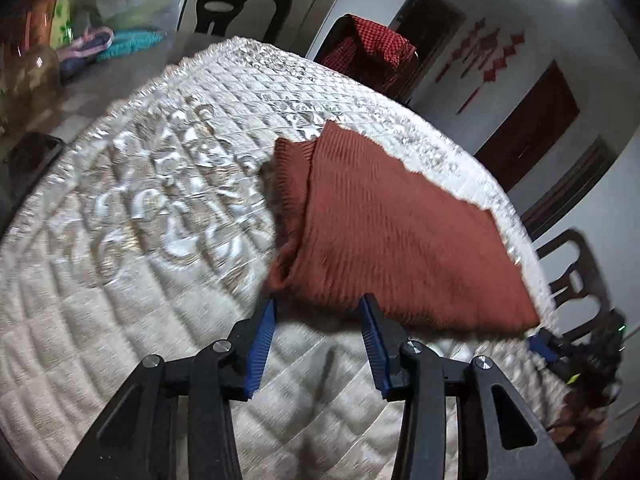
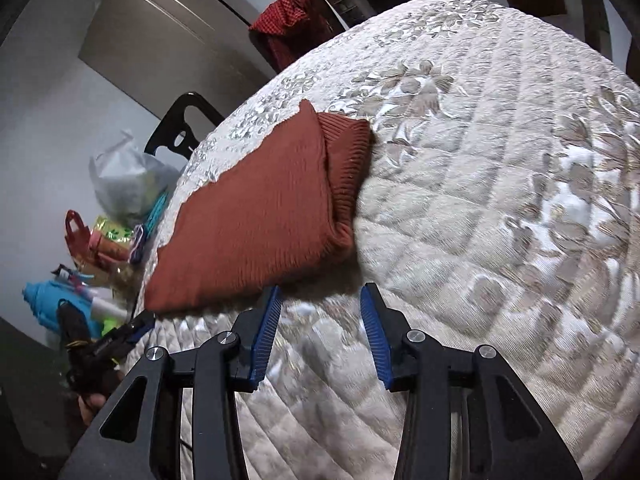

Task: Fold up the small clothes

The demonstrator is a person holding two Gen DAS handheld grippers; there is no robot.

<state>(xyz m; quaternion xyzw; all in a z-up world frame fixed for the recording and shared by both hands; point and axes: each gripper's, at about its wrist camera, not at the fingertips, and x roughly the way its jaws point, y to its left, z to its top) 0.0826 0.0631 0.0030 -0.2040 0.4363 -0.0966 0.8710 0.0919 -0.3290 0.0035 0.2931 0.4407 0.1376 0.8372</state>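
Note:
A rust-red ribbed knit garment (image 1: pixel 384 224) lies folded on the quilted cream cover of a round table (image 1: pixel 160 200). A ribbed cuff or hem sticks out along its left edge. My left gripper (image 1: pixel 320 304) is open and empty, just short of the garment's near edge. In the right wrist view the same garment (image 2: pixel 264 220) lies to the upper left on the table (image 2: pixel 480 200). My right gripper (image 2: pixel 322 292) is open and empty, close to the garment's near corner. The right gripper also shows in the left wrist view (image 1: pixel 552 348), and the left gripper in the right wrist view (image 2: pixel 136 330).
Dark chairs stand around the table; one carries a red checked cloth (image 1: pixel 376 44). A plastic bag (image 2: pixel 128 184) and colourful items (image 2: pixel 100 240) lie at the table's side. A door (image 1: pixel 532 124) and red wall ornaments are behind.

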